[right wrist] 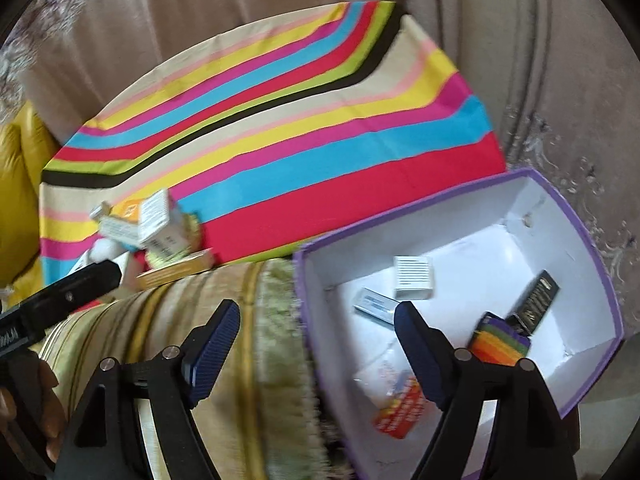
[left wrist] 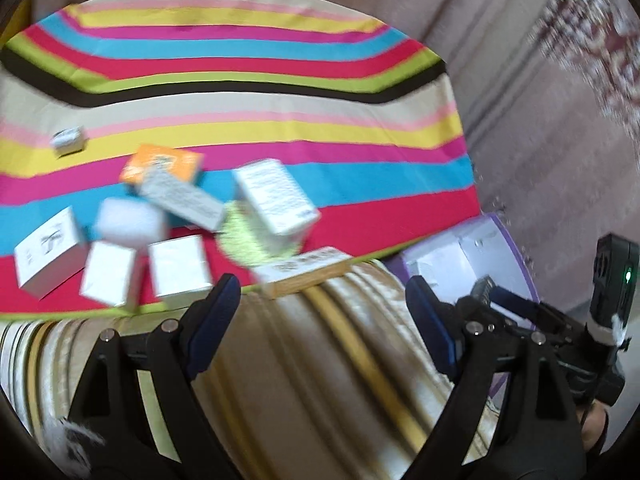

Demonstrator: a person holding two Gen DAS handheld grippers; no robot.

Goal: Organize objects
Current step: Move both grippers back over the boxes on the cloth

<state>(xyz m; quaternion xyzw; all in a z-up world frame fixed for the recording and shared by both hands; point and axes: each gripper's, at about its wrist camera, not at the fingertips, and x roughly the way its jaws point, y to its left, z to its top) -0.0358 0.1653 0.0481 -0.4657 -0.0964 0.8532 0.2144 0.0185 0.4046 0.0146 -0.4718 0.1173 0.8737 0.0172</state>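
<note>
My left gripper point(left wrist: 322, 302) has its fingers spread with nothing between them, above the striped cushion point(left wrist: 320, 360). My right gripper point(right wrist: 318, 330) also stands spread and empty, over the purple box point(right wrist: 576, 216) rim. Small cartons point(left wrist: 276, 200) lie jumbled on the striped cloth point(left wrist: 240, 48); a white carton point(right wrist: 413, 277) sits inside the box.

My ribbed pads point(right wrist: 214, 344) look rubbery; the striped cloth point(left wrist: 248, 128) is smooth, the purple-rimmed box point(right wrist: 592, 256) matt card.
</note>
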